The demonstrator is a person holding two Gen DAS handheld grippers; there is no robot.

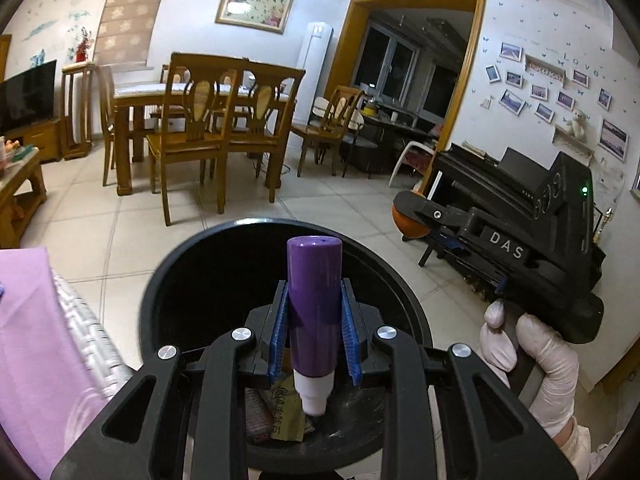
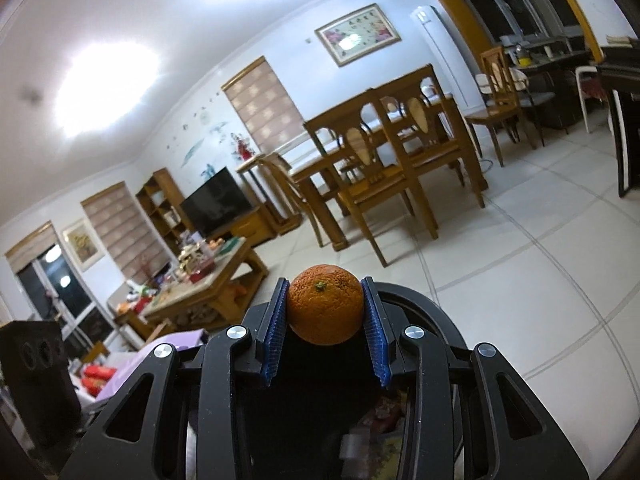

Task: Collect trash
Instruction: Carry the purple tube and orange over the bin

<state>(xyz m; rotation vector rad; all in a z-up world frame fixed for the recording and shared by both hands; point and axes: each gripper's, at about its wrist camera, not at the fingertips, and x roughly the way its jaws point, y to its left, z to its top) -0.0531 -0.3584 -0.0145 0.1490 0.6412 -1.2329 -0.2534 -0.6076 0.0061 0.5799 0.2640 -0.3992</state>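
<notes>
My left gripper is shut on a purple bottle with a white neck, held over a black round trash bin. Wrappers lie at the bin's bottom. My right gripper is shut on an orange, above the bin's rim. In the left wrist view the right gripper shows at the right, held by a gloved hand, with the orange at its tip just beyond the bin's right rim.
A wooden dining table with chairs stands across the tiled floor. A black piano is at the right. A cluttered coffee table and TV are at the left. Purple cloth lies beside the bin.
</notes>
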